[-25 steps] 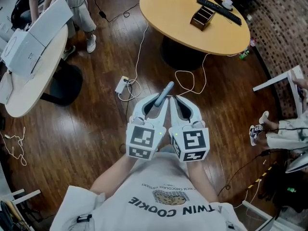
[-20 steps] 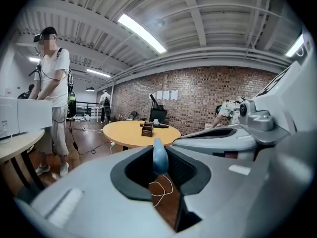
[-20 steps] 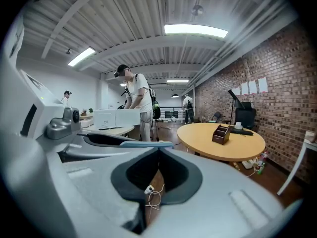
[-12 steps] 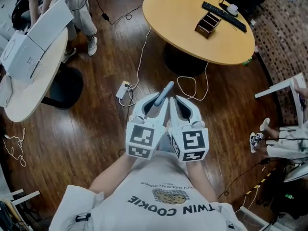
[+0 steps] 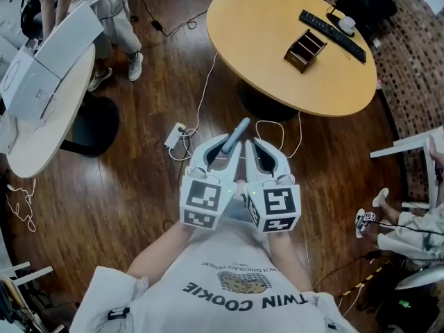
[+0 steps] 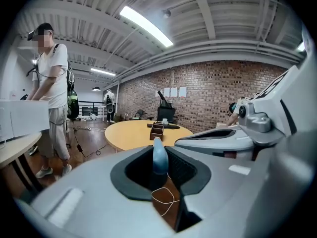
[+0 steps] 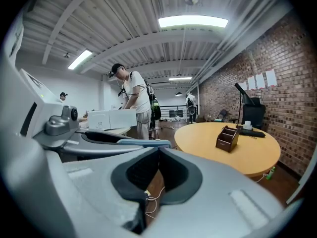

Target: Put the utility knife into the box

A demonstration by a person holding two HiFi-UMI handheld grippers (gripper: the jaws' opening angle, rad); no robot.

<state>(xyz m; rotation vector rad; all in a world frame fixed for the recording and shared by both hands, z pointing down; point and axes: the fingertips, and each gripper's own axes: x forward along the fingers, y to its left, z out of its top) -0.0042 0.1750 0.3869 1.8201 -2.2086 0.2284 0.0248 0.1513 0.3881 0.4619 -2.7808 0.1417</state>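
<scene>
The only print that can be read is on the person's grey shirt [image 5: 229,304]: large dark letters spell "TWIN COOKIE", seen upside down in the head view, beside a cookie drawing [image 5: 236,282]. A curved line of smaller print by that drawing is too small to read. The cube [image 5: 206,205] on the left gripper [image 5: 229,144] and the cube [image 5: 276,209] on the right gripper [image 5: 260,146] bear black-and-white square code markers, without letters or digits. The paper sheets [image 6: 174,91] on the brick wall are illegible.
</scene>
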